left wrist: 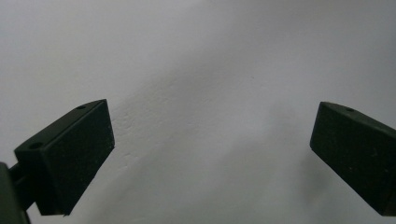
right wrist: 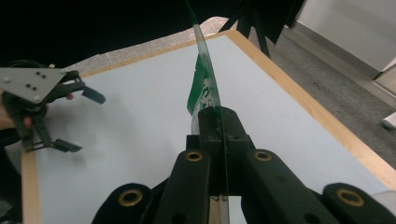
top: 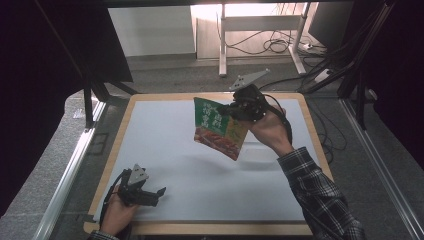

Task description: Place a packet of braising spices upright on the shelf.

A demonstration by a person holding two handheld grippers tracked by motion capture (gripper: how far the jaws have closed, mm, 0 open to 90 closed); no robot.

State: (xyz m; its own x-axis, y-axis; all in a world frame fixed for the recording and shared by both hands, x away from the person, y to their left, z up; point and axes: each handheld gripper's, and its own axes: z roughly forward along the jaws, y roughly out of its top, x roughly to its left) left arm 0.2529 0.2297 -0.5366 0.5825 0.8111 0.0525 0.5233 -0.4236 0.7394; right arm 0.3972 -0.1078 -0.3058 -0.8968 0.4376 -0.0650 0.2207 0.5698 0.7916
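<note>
- Right gripper (top: 233, 111) pinches a green food packet (top: 220, 128) above the white, wood-edged table (top: 200, 170).
- Left gripper (top: 159, 196), jaws spread, rests near-left.
- Cables (top: 272, 46) trail across the far floor.

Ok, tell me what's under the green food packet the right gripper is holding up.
Below the flat green printed food packet, clamped in the right gripper, lies the bare pale table surface with its shadow. A faint clear item sits beside it; the packet hides part of it.

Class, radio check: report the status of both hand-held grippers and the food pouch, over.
Right hand-held gripper shut on food pouch, lifted above table. Left hand-held gripper open, low at near left corner. Nothing in the way.
</note>
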